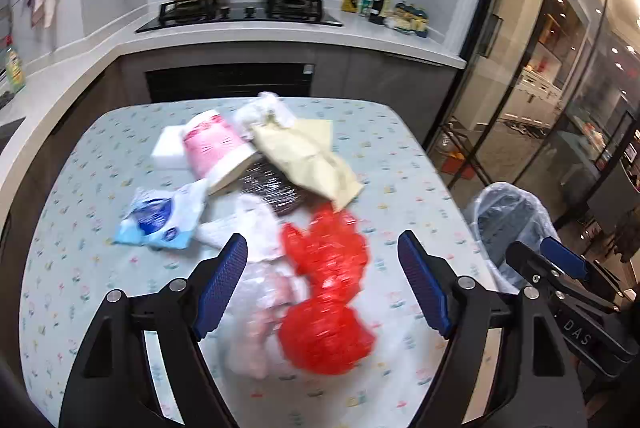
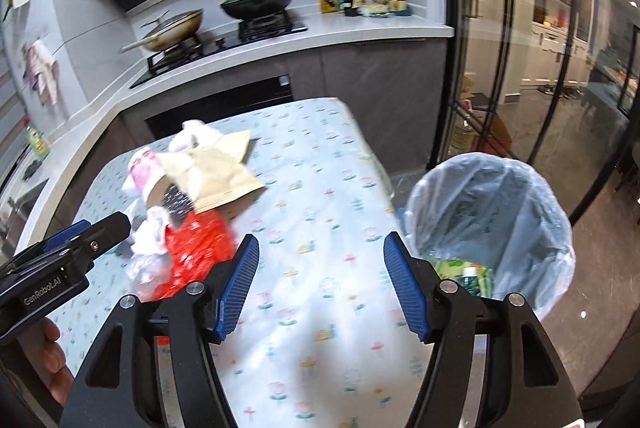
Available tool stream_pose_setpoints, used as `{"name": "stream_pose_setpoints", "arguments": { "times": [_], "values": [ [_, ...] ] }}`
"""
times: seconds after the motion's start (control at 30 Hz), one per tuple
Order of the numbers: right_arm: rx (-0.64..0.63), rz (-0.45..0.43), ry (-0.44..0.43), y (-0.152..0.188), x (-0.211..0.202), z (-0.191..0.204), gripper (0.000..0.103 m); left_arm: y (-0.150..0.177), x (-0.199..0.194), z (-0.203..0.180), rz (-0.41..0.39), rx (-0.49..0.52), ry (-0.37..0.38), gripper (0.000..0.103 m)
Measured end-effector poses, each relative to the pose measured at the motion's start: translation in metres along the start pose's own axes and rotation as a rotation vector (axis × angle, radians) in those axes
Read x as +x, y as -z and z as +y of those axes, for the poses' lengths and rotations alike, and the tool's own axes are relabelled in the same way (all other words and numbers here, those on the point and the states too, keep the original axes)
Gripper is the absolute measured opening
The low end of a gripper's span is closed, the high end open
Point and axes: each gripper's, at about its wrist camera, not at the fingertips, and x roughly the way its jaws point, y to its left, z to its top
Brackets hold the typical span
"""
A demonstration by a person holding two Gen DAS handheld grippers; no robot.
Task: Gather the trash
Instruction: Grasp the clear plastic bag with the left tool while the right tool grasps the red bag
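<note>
The trash is heaped on the tabletop (image 1: 372,132), from its middle toward the far edge: a red plastic bag (image 1: 326,292) lies nearest, with a pale crumpled film (image 1: 256,308) touching it on the left; behind them a blue-and-white wrapper (image 1: 160,220), a pink-printed paper cup (image 1: 214,148) on its side, a white block (image 1: 170,144) and a beige paper bag (image 1: 308,160) are piled together; no writing on them can be read, owing to blur. A bin lined with clear plastic (image 2: 492,224) stands on the floor off the tabletop's right edge, with a green wrapper (image 2: 464,268) inside. The left gripper (image 1: 322,260) is held tilted downward over the red bag, its jaws wide and nothing clamped; "GenRobot.AI" is read on its body in the right wrist view. The right gripper (image 2: 318,264) is tilted downward over bare cloth near the right edge, jaws wide and empty; "DAS" is read on its body in the left wrist view. Part of a hand (image 2: 52,356) is seen gripping the left handle.
</note>
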Motion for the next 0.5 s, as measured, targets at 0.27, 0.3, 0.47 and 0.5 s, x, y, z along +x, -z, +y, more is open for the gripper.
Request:
{"name": "stream_pose_setpoints", "arguments": {
  "times": [0.27,0.3,0.47,0.5],
  "values": [
    [-0.066,0.071,-0.066,0.018,0.026,0.061,0.066,0.025,-0.003,0.060,0.032,-0.052,-0.090,0.080],
    [-0.072,0.078,-0.072,0.020,0.029,0.067,0.066,0.029,-0.004,0.066,0.036,-0.059,-0.093,0.080],
    [-0.109,0.115,-0.085,0.027,0.044,0.095,0.066,0.040,-0.002,0.088,0.054,-0.098,-0.103,0.083],
    [-0.112,0.120,-0.086,0.028,0.047,0.099,0.066,0.042,-0.002,0.092,0.059,-0.102,-0.103,0.083]
  ]
}}
